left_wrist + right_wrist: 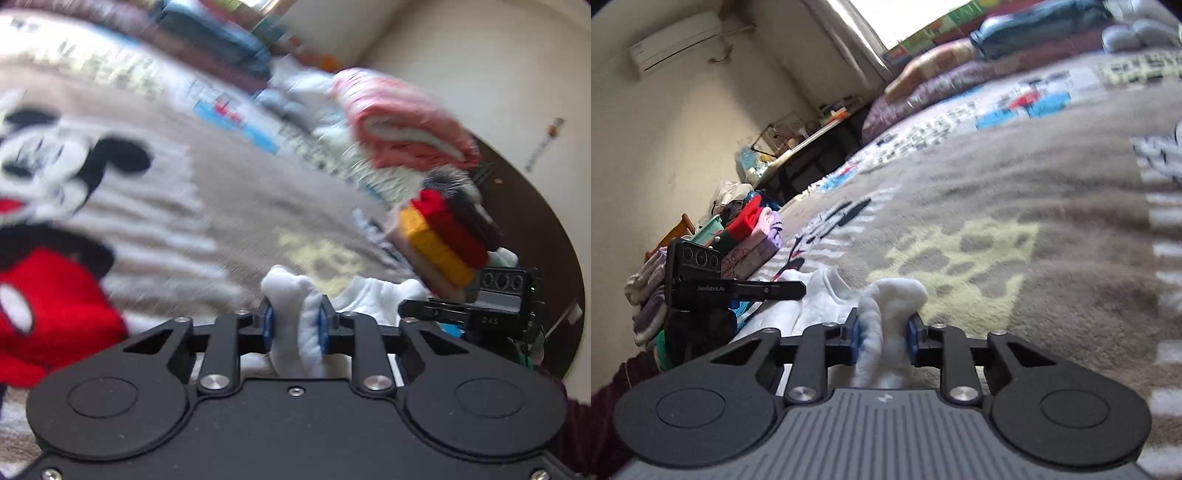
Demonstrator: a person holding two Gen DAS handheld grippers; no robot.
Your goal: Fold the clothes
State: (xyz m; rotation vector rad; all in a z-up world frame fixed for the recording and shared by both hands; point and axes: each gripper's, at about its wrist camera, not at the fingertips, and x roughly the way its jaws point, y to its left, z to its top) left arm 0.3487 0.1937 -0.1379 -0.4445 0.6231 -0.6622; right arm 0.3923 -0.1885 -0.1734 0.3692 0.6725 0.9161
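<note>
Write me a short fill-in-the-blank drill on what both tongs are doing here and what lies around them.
1. Both the left tongs and the right tongs are shut on a ____ garment.
2. The blanket under it shows a cartoon ____.
3. On the folded stack seen from the left wrist, the band beside the red one is ____.

Missing words: white; mouse; yellow

Both wrist cams sit low, close over the brown cartoon-print plush blanket (229,206) (1052,206), facing along it; each sees the other gripper (436,314) (775,288) and shared white fleece garment (376,295) (820,299).
</note>
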